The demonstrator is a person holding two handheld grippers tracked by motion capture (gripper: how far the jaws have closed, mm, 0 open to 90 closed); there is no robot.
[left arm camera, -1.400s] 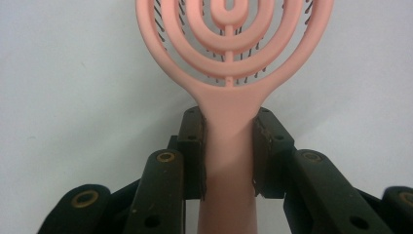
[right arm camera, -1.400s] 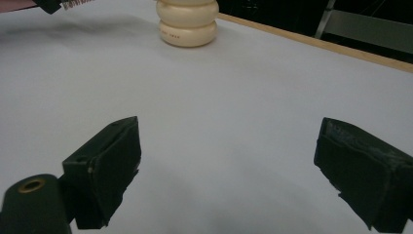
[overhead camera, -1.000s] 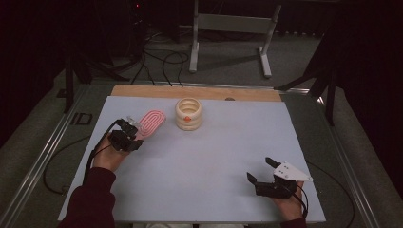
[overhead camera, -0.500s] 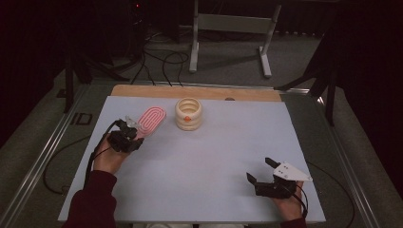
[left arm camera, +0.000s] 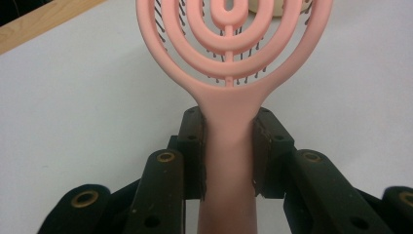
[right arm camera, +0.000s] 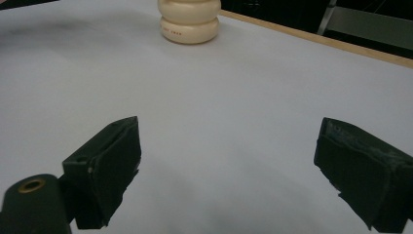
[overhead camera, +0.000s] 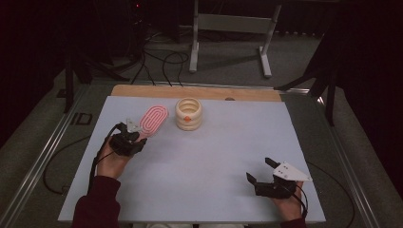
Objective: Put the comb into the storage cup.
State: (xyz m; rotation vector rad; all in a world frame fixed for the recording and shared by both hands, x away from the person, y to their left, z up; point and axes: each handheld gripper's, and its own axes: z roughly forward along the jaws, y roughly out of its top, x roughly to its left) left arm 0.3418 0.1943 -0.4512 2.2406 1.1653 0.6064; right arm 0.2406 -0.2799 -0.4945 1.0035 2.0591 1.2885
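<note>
**A:** Where was the pink hairbrush (overhead camera: 154,119) at that moment?

**B:** On the left half of the worktop (overhead camera: 218,156), toward its far side. Its oval head pointed away from the person, and its handle ran back into the left gripper (overhead camera: 134,134). In the left gripper view the fingers (left arm camera: 192,146) pressed on either side of the handle just below the neck, so the brush (left arm camera: 229,97) was clamped between them.

**A:** Was the head lifted or lying flat?

**B:** I could not tell. Dark bristles showed through the looped ribs of the head, facing the white surface below.

**A:** What stood near it?

**B:** A cream ribbed container (overhead camera: 188,114), just to the right of the brush head and apart from it. From above, a small orange thing (overhead camera: 188,118) showed inside its opening. The right gripper view caught the same container (right arm camera: 189,22) far ahead, close to the wooden edge strip (right arm camera: 316,39).

**A:** And the right gripper?

**B:** The right gripper (overhead camera: 260,171) sat at the near right of the worktop, well apart from the brush and the container. Its fingers (right arm camera: 109,165) stood wide, with nothing but bare white surface between them. A grey three-cornered plate (overhead camera: 291,172) rode on top of it, and the person's hand (overhead camera: 287,204) held it from behind.
</note>
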